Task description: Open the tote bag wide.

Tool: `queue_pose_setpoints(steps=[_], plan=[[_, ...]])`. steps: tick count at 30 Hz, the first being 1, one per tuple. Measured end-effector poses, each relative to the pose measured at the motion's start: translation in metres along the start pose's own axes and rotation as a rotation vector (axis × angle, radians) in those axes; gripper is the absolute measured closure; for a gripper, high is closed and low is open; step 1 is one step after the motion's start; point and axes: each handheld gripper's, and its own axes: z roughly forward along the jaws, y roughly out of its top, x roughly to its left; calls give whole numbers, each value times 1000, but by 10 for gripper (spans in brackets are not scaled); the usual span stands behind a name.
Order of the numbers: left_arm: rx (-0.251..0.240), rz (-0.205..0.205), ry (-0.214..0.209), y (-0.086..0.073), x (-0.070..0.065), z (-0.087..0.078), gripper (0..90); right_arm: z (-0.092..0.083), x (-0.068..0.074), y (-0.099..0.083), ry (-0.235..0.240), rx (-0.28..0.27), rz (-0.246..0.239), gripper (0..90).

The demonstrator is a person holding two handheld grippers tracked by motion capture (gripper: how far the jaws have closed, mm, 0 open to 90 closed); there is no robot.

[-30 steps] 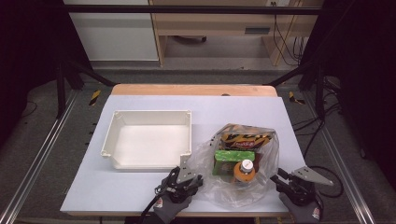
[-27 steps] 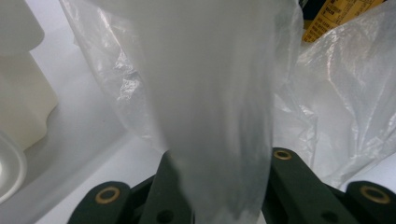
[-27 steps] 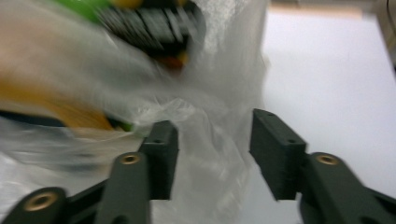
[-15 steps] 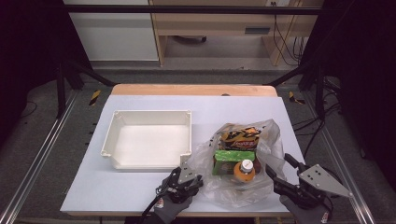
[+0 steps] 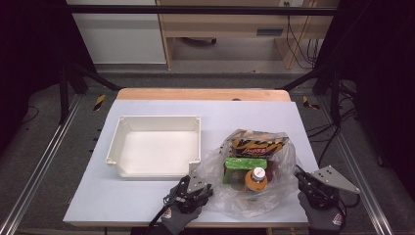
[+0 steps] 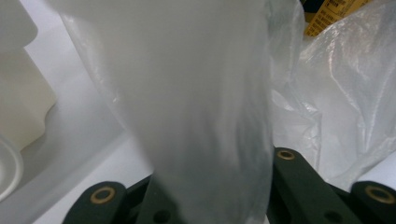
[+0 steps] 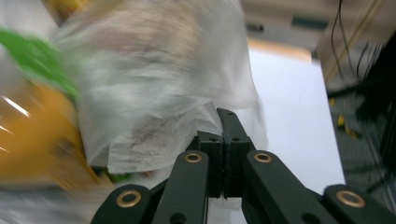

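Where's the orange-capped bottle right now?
In the high view, the bottle stands inside the clear plastic bag at the table's near right, just in front of the green box, between both grippers.

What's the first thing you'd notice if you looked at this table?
The crinkly clear plastic bag at the near right of the table, stuffed with a green box, an orange-capped bottle and a yellow snack packet. The left gripper and right gripper pinch its two sides. Left of it sits an empty white tray.

a pale table (image 5: pixel 147 205) carries a white tray (image 5: pixel 154 147) beside a clear plastic bag (image 5: pixel 279 188).
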Motion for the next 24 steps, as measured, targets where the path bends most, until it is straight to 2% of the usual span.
queue_pose_setpoints(steps=[1,2,5,7,12,14,15,16,17,18,19,20,21,22,23,24], plan=[[1,-2,-1,0,0,0,763,8,-8,-15,-2,48,24,895],[1,-2,-1,0,0,0,761,12,-12,-21,1,66,35,895],[1,-2,0,0,0,0,758,18,-18,-29,19,87,77,895],[1,-9,-6,0,1,0,747,30,-21,-37,32,118,91,894],[-13,-18,-13,2,2,-3,715,45,-20,-43,38,152,85,862],[-29,-15,-14,6,1,-10,644,46,-19,-44,42,144,75,825],[-55,-4,4,11,-1,-20,603,45,-20,-44,41,135,73,804],[-55,-4,4,11,-1,-20,566,45,-20,-44,41,135,73,804],[-71,-2,5,13,0,-26,566,42,-20,-44,47,131,86,782],[-84,-6,1,16,0,-34,520,40,-20,-44,54,123,92,758],[-109,-8,7,20,0,-46,440,36,-21,-43,61,101,86,705],[-109,-8,7,20,0,-46,410,36,-21,-43,61,101,86,705],[-138,-7,25,25,0,-59,379,31,-21,-41,71,77,88,657],[-138,-7,25,25,0,-59,355,29,-20,-40,77,62,83,626],[-165,-14,33,30,2,-70,334,26,-20,-38,76,45,74,585],[-165,-14,33,30,2,-70,306,26,-20,-38,76,45,74,585]])
